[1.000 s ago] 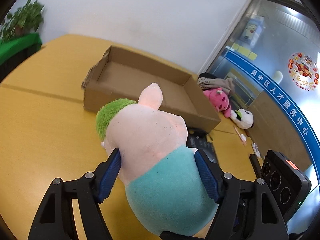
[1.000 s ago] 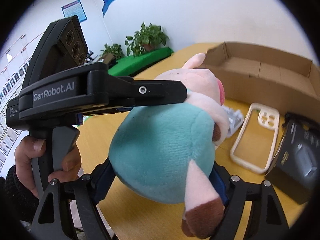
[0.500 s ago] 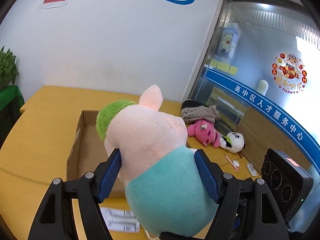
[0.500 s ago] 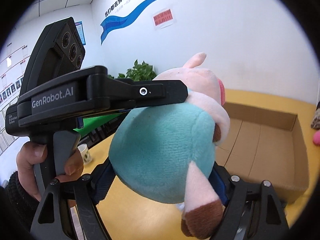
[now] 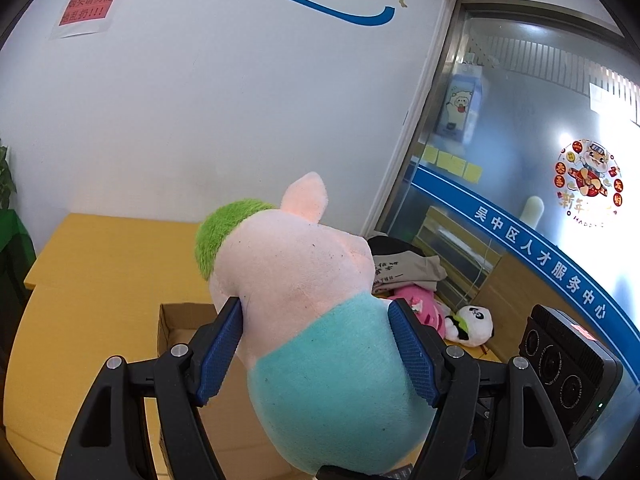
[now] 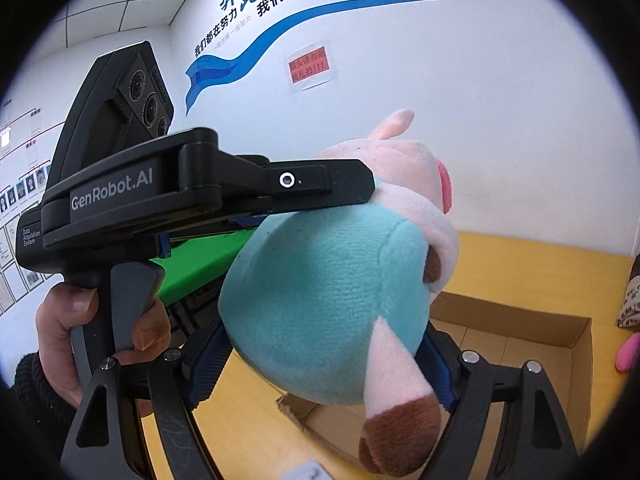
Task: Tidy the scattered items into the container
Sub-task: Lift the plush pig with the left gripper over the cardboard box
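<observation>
A plush pig [image 5: 312,312] with a pink head, green tuft and teal body is held in the air by both grippers at once. My left gripper [image 5: 316,344] is shut on its body, blue pads on either side. My right gripper [image 6: 320,364] is shut on its lower body [image 6: 328,300], one pink leg with a brown foot hanging over it. The open cardboard box [image 6: 520,344] lies on the yellow table below and beyond the pig; its near left corner shows in the left wrist view [image 5: 176,320]. The left gripper's body [image 6: 160,196] crosses the right wrist view.
At the table's far right lie a pink plush [image 5: 420,308], a small panda plush [image 5: 472,324] and folded clothing [image 5: 404,268]. A white wall stands behind the table [image 5: 100,280]. A green-covered stand [image 6: 200,264] is at the left. A small grey item [image 6: 308,472] lies near the front.
Both grippers have lifted the pig higher and tilted up. The box and table have dropped low in both views; the phone case and black box are out of sight.
</observation>
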Tool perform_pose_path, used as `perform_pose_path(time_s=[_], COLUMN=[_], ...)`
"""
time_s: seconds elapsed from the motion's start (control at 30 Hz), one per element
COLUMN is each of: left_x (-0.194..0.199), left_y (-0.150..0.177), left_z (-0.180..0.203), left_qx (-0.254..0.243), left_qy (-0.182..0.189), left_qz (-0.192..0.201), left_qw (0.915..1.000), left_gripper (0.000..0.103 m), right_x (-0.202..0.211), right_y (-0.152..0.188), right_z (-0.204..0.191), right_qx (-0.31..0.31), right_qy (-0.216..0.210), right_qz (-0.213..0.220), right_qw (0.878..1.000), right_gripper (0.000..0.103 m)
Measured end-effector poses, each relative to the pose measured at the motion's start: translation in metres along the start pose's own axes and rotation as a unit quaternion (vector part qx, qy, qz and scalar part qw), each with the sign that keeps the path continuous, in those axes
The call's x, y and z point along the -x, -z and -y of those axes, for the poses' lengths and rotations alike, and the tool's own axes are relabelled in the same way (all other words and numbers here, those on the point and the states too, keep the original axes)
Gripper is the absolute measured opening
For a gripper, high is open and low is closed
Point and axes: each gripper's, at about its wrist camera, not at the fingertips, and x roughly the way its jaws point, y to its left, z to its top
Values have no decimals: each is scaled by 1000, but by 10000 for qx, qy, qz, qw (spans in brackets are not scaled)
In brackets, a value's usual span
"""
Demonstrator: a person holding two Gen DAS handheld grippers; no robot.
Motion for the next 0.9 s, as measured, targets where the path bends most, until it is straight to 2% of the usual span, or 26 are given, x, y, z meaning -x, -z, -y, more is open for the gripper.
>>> perform_pose_path(time_s=[0.13,0.4,0.67,0.9], left_x=[-20,-70,-132,-188], left_y=[-8,-5,5,35], left_z=[-22,-82,-129,-157], left_qx=[32,306,513,570], left_qy=[22,138,227,85], left_qz=[-146,-501,-923,-1479], left_qw=[9999,9982,9941,9873], left_gripper=[77,77,77,75], right_x=[-32,-101,-167,-218], right_y=[-13,-13,-3,28], right_z=[7,23,54,80], right_qx=[-138,-286,-583,-990], right_qy=[0,54,153,148], right_qz=[-108,-505,-876,-1263], right_qw=[9998,9983,9943,9869], right_gripper=[82,82,82,82])
